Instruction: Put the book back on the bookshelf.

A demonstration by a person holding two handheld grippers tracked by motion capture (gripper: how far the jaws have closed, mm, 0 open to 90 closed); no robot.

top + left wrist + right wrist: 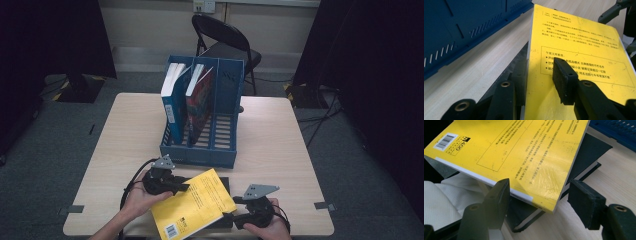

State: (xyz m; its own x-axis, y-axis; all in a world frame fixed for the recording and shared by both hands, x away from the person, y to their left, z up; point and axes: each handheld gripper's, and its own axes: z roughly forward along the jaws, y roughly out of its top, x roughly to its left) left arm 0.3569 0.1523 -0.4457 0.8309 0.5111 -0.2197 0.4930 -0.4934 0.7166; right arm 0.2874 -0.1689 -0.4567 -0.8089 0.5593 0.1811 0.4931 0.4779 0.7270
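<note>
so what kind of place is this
Probably a lab or recording room rather than an office: black curtains on both sides, cables across the grey carpet, and one light wooden table with a folding chair behind it.

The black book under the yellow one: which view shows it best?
The right gripper view: the black book lies flat on the table beneath the yellow book, cover and page edge visible. The high view shows a dark sliver; the left gripper view, a dark edge.

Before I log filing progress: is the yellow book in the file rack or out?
Out. The yellow book lies tilted in front of the blue file rack, atop a dark book.
</note>
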